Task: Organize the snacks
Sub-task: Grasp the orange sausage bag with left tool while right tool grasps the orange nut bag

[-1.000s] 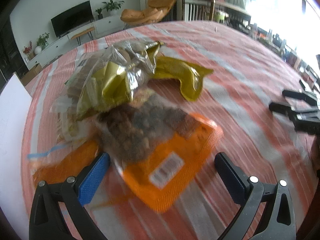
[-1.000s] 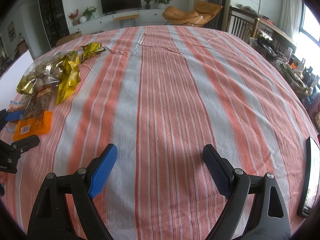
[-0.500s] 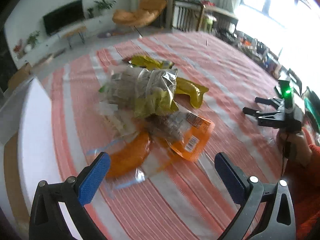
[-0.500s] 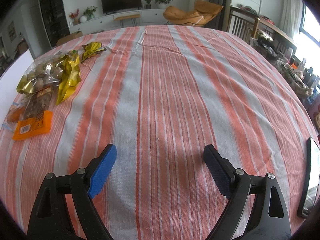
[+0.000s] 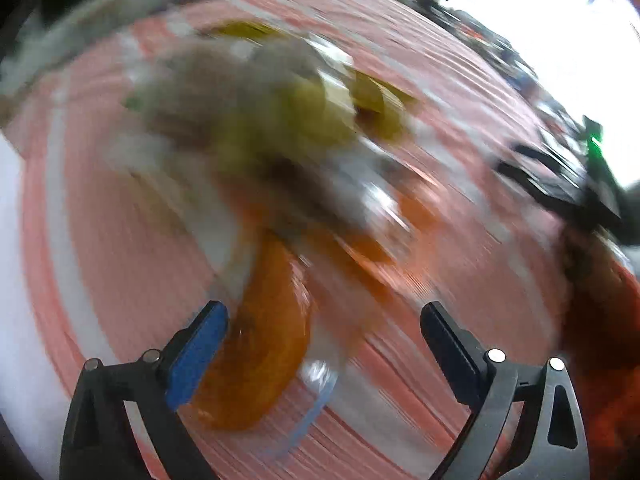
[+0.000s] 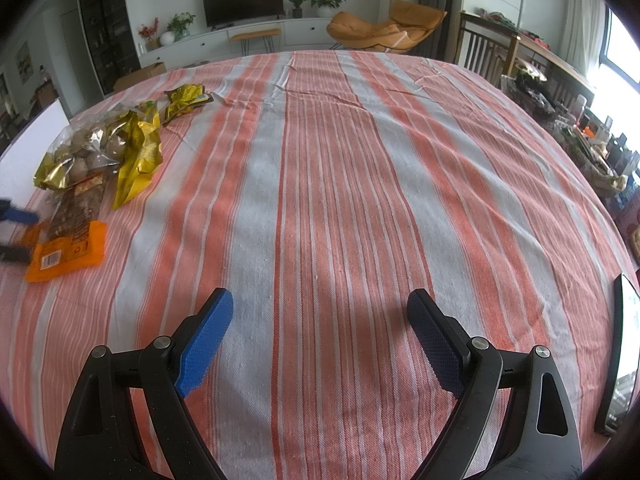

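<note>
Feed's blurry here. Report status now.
Left claw open, over orange snack bag. Right claw open, empty, above bare striped tablecloth. Snack pile untouched. Nothing blocking.

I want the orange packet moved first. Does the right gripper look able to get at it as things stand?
Probably yes, with a long sideways move. The right gripper is open over bare striped cloth, and nothing lies between it and the orange packet. But the left gripper is right beside that packet and may crowd it.
</note>
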`<state>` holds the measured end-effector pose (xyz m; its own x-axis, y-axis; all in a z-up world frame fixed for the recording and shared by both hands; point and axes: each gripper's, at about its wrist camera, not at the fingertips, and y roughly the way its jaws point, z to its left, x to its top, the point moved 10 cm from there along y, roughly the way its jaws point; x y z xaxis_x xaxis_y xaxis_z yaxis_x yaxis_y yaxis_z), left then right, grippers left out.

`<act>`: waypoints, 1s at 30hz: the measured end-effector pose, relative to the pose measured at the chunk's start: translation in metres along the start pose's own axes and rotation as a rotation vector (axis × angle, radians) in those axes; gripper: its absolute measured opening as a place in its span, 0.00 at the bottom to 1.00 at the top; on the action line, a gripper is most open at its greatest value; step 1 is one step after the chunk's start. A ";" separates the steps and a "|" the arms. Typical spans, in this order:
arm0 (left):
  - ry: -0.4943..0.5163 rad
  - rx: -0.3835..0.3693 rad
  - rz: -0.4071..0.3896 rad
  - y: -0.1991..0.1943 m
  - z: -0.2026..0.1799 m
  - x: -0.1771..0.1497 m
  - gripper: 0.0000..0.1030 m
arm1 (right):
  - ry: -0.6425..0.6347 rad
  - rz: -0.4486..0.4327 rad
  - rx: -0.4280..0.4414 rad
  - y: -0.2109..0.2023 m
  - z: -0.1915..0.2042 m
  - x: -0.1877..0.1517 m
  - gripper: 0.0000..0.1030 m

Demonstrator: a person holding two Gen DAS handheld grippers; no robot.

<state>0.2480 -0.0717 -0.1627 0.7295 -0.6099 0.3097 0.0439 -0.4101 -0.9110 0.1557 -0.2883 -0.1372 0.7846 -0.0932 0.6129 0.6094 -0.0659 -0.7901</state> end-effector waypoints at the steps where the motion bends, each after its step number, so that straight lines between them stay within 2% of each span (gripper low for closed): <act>1: 0.035 -0.036 0.036 0.000 -0.013 -0.012 0.93 | 0.000 0.000 0.000 0.000 0.000 0.000 0.89; 3: 0.090 -0.017 0.065 -0.002 -0.023 -0.023 0.93 | 0.000 0.000 0.000 0.000 0.000 0.000 0.89; 5: 0.120 0.029 0.052 -0.003 -0.023 -0.024 0.93 | 0.000 0.000 0.001 0.000 0.000 0.000 0.89; 8: 0.052 0.113 0.024 0.000 -0.005 -0.021 0.94 | 0.000 0.000 0.001 0.000 0.000 0.000 0.89; 10: -0.020 0.154 0.041 0.010 0.005 -0.027 0.94 | 0.000 0.000 0.001 0.000 0.000 0.000 0.89; 12: 0.010 0.231 0.003 0.011 0.001 -0.025 0.94 | 0.000 0.000 0.001 0.000 0.000 0.000 0.89; 14: 0.028 0.307 -0.008 0.016 0.000 -0.027 1.00 | 0.000 0.000 0.001 0.000 0.000 0.000 0.89; 18: -0.009 0.300 -0.066 0.016 -0.001 -0.026 1.00 | 0.001 0.001 0.001 0.000 0.000 0.000 0.89; 21: -0.004 0.299 -0.066 0.013 -0.001 -0.026 1.00 | -0.003 0.014 0.004 0.001 0.002 0.000 0.89; 22: -0.002 0.296 -0.048 0.016 -0.001 -0.024 1.00 | 0.003 0.050 0.021 0.001 0.005 0.001 0.89; 23: -0.011 0.300 -0.028 0.016 0.001 -0.023 1.00 | 0.021 0.086 0.084 -0.001 0.016 0.003 0.89; 24: -0.024 0.303 -0.027 0.016 0.001 -0.023 0.95 | 0.039 0.111 0.181 -0.006 0.035 0.008 0.89; 25: -0.029 0.303 -0.053 0.012 0.000 -0.022 0.78 | 0.038 0.123 0.263 -0.012 0.057 0.016 0.88; 26: -0.032 0.302 -0.079 0.007 0.002 -0.023 0.73 | 0.018 0.128 0.298 -0.016 0.073 0.022 0.88; 28: -0.053 0.312 -0.099 0.000 0.003 -0.027 0.51 | -0.099 0.164 0.348 -0.019 0.125 0.035 0.88; 30: -0.120 0.290 -0.142 -0.009 0.005 -0.037 0.50 | -0.225 0.228 0.367 -0.006 0.178 0.044 0.88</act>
<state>0.2236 -0.0418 -0.1670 0.7762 -0.4695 0.4209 0.3306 -0.2653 -0.9057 0.2067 -0.1147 -0.1045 0.8831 0.1554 0.4427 0.3877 0.2897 -0.8750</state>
